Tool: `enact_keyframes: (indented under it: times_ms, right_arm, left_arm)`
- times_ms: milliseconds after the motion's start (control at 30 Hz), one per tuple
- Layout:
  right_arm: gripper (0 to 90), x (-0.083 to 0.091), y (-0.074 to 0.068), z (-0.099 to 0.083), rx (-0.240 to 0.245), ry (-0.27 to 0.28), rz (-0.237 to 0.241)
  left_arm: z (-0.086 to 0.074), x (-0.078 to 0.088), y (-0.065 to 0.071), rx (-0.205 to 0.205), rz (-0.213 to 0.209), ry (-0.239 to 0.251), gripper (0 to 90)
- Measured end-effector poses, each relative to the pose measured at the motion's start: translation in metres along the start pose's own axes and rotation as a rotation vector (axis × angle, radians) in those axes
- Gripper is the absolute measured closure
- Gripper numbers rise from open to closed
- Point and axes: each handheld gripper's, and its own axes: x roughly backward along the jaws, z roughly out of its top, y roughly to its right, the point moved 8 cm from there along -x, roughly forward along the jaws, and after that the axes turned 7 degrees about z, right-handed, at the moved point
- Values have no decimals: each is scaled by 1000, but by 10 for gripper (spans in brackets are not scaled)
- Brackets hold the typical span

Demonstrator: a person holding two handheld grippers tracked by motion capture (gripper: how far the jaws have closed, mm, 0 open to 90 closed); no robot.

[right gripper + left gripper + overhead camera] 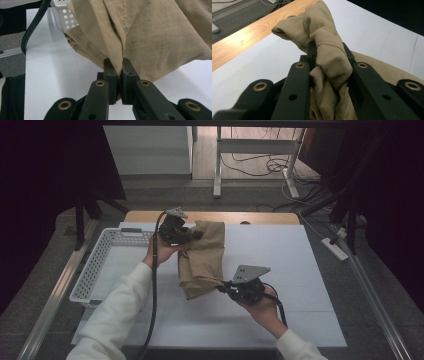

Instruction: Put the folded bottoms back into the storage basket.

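Tan cloth (202,257) lies bunched near the middle of the white table (280,265), far end toward the wooden edge strip (260,218), near end toward the person. 2 grippers on it. Left gripper (192,236) at the cloth's far left corner: in the left gripper view its jaws are clamped on a thick wad of the fabric (329,62), which bulges between and over them. Right gripper (223,285) at the near right corner: in the right gripper view the jaws are nearly together, pinching a thin gathered fold (119,62), with the rest of the cloth hanging and spreading beyond. White perforated basket (95,265) sits at the left of the table, just beside the cloth's left side; its inside looks bare from the high view. Judgement on progress: both holds are made, so the grasping part seems done. Cloth is not flat and not folded neatly; it is rumpled, and not in the basket. What is left, likely: lift or stretch between the 2 holds, then fold it or carry it left into the basket. Cannot tell which is intended.
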Motion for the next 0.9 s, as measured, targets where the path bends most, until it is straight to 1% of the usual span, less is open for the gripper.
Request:
enact_keyframes:
  times_ms: [367,900]
  right_arm:
    - [849,-5,-3,9,15,10,12]
    - [849,-12,-5,19,28,21,21]
  left_arm:
    - [2,11,-4,1,7,15,759]
    - [0,24,-10,7,25,27,760]
